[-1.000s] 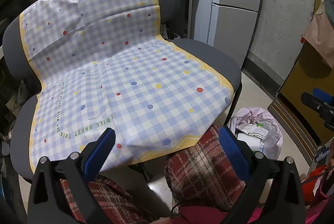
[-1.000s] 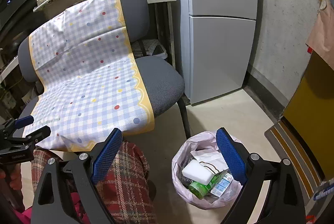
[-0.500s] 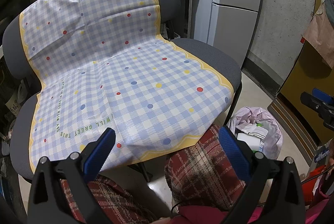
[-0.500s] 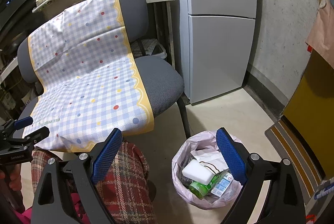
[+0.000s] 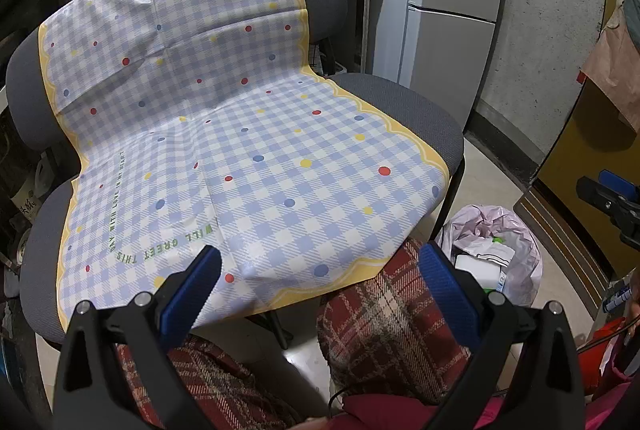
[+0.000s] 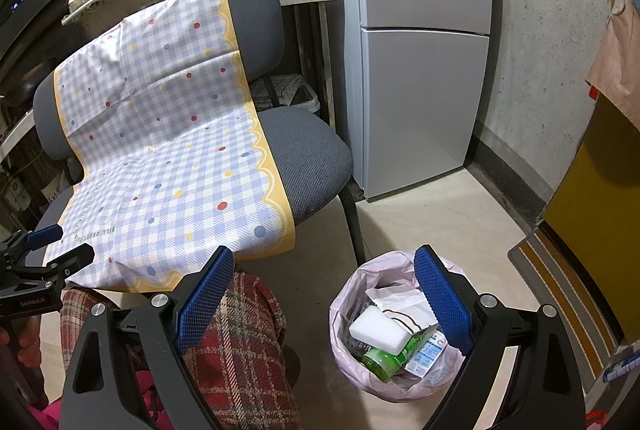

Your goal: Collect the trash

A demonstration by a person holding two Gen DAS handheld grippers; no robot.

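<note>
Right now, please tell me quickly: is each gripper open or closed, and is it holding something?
Left gripper: open, holding nothing.
Right gripper: open, holding nothing, above the trash bag.

Grey chairs (image 5: 408, 105) under a checked, dotted cloth (image 5: 248, 149) (yellow-edged); lined trash bin (image 6: 396, 386) on pale floor (image 6: 432, 213).
</note>
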